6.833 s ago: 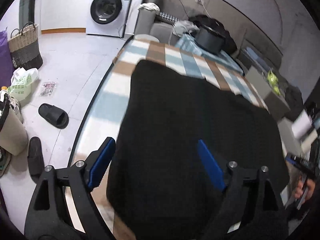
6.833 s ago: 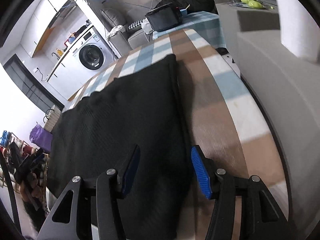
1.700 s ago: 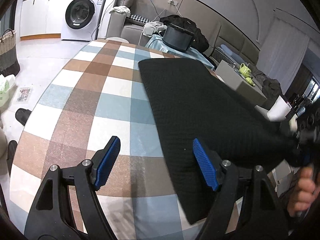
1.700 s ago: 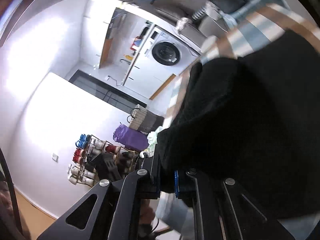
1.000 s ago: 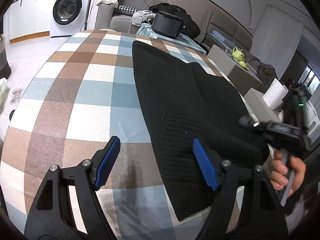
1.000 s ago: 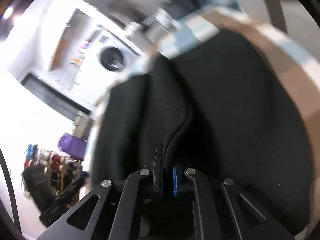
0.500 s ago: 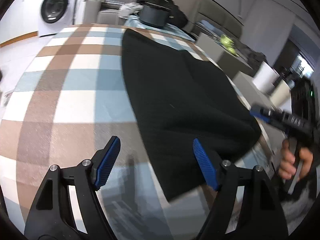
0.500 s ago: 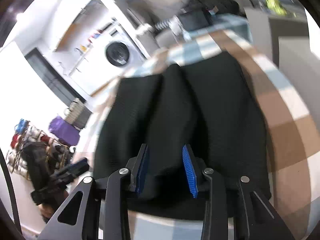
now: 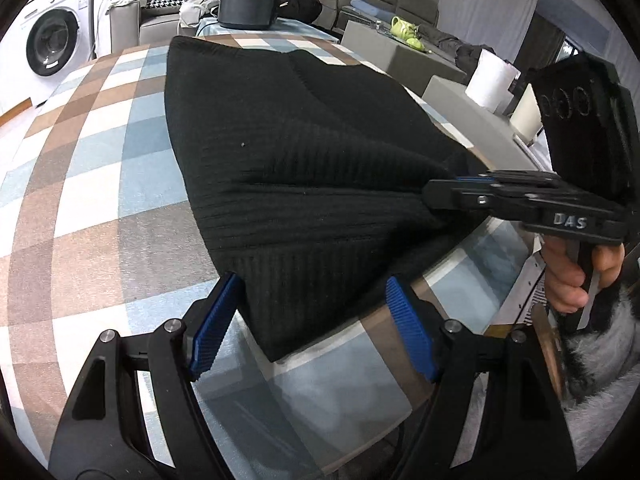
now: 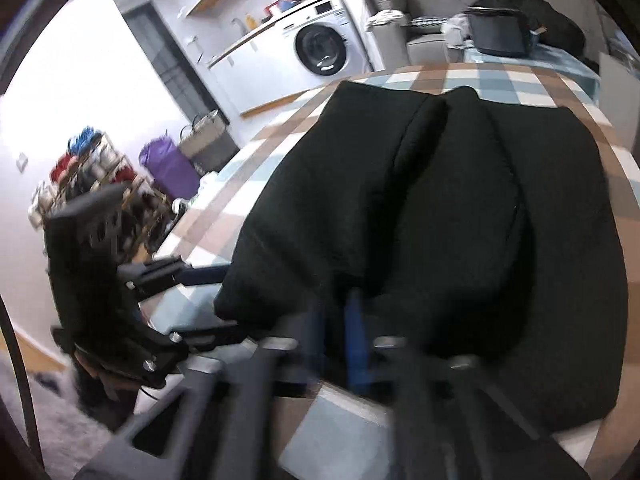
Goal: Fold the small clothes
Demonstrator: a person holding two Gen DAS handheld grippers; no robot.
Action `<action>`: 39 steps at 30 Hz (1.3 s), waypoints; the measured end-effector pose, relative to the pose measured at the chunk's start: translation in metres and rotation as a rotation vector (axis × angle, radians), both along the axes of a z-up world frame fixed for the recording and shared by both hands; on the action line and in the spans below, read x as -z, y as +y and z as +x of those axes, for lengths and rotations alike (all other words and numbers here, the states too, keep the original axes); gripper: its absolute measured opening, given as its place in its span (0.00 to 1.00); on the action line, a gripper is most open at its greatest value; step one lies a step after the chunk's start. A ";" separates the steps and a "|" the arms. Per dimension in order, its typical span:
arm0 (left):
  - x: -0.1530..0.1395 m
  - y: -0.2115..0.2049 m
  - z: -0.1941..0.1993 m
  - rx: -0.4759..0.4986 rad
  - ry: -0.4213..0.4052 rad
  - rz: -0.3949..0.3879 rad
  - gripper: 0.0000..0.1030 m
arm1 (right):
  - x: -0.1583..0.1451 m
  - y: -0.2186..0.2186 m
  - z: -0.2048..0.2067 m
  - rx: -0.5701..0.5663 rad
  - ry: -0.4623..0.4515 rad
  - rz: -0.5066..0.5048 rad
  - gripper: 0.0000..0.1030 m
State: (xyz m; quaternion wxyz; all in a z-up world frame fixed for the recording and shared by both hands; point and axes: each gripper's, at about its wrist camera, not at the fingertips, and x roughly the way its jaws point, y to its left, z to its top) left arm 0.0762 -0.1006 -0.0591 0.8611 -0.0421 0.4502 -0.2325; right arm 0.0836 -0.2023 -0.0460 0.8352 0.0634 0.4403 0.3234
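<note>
Black garment point(image 9: 304, 148) pinched in right gripper point(image 9: 430, 196)

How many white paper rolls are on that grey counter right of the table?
2: the tall white paper roll and a second roll just beside it, partly hidden behind the right gripper.

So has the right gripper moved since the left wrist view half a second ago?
Yes. The right gripper has come in from beyond the table edge and its jaws, just closing, are now shut on the near corner of the black garment.
</note>
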 end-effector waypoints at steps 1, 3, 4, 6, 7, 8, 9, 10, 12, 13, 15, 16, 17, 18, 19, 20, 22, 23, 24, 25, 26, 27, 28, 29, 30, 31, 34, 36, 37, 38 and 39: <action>-0.002 0.004 0.000 -0.004 0.002 -0.016 0.71 | -0.003 -0.002 0.006 -0.014 -0.003 0.048 0.07; -0.006 0.014 0.000 -0.029 0.011 -0.057 0.71 | -0.022 -0.012 0.001 -0.052 -0.012 0.209 0.06; -0.007 0.019 0.003 -0.038 0.018 -0.073 0.71 | -0.028 -0.017 0.001 -0.043 -0.004 0.247 0.06; -0.010 0.026 0.009 -0.052 0.037 -0.113 0.71 | -0.026 -0.025 0.004 -0.026 0.066 0.273 0.06; -0.011 0.028 0.012 -0.057 0.043 -0.125 0.71 | -0.022 -0.025 0.004 -0.013 0.096 0.253 0.06; -0.011 0.030 0.016 -0.066 0.046 -0.129 0.71 | -0.007 -0.026 0.008 0.028 0.145 0.182 0.06; -0.012 0.030 0.019 -0.074 0.044 -0.128 0.71 | 0.006 -0.025 0.010 0.047 0.187 0.123 0.06; -0.012 0.030 0.022 -0.087 0.040 -0.125 0.71 | 0.014 -0.025 0.011 0.054 0.210 0.099 0.06; -0.014 0.030 0.026 -0.095 0.042 -0.124 0.71 | 0.028 -0.025 0.012 0.064 0.249 0.052 0.08; -0.016 0.030 0.028 -0.090 0.042 -0.133 0.71 | 0.027 -0.025 0.012 0.062 0.239 0.054 0.10; -0.019 0.030 0.029 -0.088 0.021 -0.137 0.71 | 0.017 -0.027 0.009 0.054 0.197 0.067 0.25; -0.019 0.028 0.030 -0.089 0.011 -0.120 0.72 | 0.013 -0.029 0.008 0.051 0.181 0.081 0.29; -0.017 0.026 0.031 -0.089 0.010 -0.103 0.72 | 0.008 -0.030 0.008 0.046 0.161 0.100 0.39; -0.012 0.024 0.033 -0.091 0.019 -0.085 0.72 | 0.003 -0.031 0.007 0.041 0.143 0.115 0.40; -0.004 0.021 0.035 -0.091 0.045 -0.061 0.72 | 0.003 -0.031 0.008 0.041 0.136 0.121 0.40; 0.001 0.018 0.035 -0.089 0.061 -0.046 0.72 | 0.004 -0.031 0.010 0.045 0.141 0.128 0.40; 0.006 0.015 0.032 -0.077 0.047 -0.008 0.72 | 0.009 -0.034 0.020 0.089 0.159 0.145 0.40; 0.006 0.012 0.029 -0.056 0.046 0.017 0.72 | 0.011 -0.035 0.026 0.115 0.160 0.159 0.40; 0.006 0.010 0.028 -0.047 0.045 0.029 0.72 | 0.013 -0.035 0.035 0.138 0.164 0.169 0.40; 0.006 0.010 0.027 -0.046 0.046 0.031 0.72 | 0.014 -0.034 0.043 0.167 0.169 0.174 0.40; 0.006 0.010 0.026 -0.047 0.050 0.029 0.72 | 0.016 -0.032 0.056 0.212 0.177 0.185 0.40; 0.006 0.011 0.026 -0.051 0.052 0.022 0.72 | 0.016 -0.026 0.061 0.232 0.185 0.191 0.40; 0.005 0.014 0.027 -0.052 0.059 0.008 0.72 | 0.020 -0.021 0.073 0.257 0.197 0.186 0.40; 0.005 0.014 0.026 -0.056 0.060 0.002 0.72 | 0.024 -0.015 0.081 0.277 0.209 0.176 0.40; 0.004 0.018 0.025 -0.062 0.054 -0.010 0.72 | 0.027 -0.013 0.090 0.288 0.221 0.169 0.35; 0.002 0.022 0.025 -0.072 0.045 -0.022 0.72 | 0.031 -0.009 0.097 0.296 0.234 0.156 0.28; -0.006 0.034 0.026 -0.106 0.031 -0.058 0.72 | 0.024 0.001 0.109 0.267 0.194 0.115 0.09; -0.010 0.041 0.025 -0.126 0.021 -0.075 0.72 | -0.004 0.002 0.103 0.229 0.078 0.118 0.08; -0.013 0.044 0.026 -0.134 0.013 -0.085 0.72 | -0.013 -0.002 0.100 0.234 0.028 0.096 0.08; -0.015 0.046 0.028 -0.139 0.006 -0.089 0.72 | -0.026 -0.007 0.096 0.253 -0.014 0.078 0.08; -0.015 0.047 0.029 -0.142 0.003 -0.089 0.72 | -0.029 -0.009 0.098 0.269 -0.015 0.057 0.08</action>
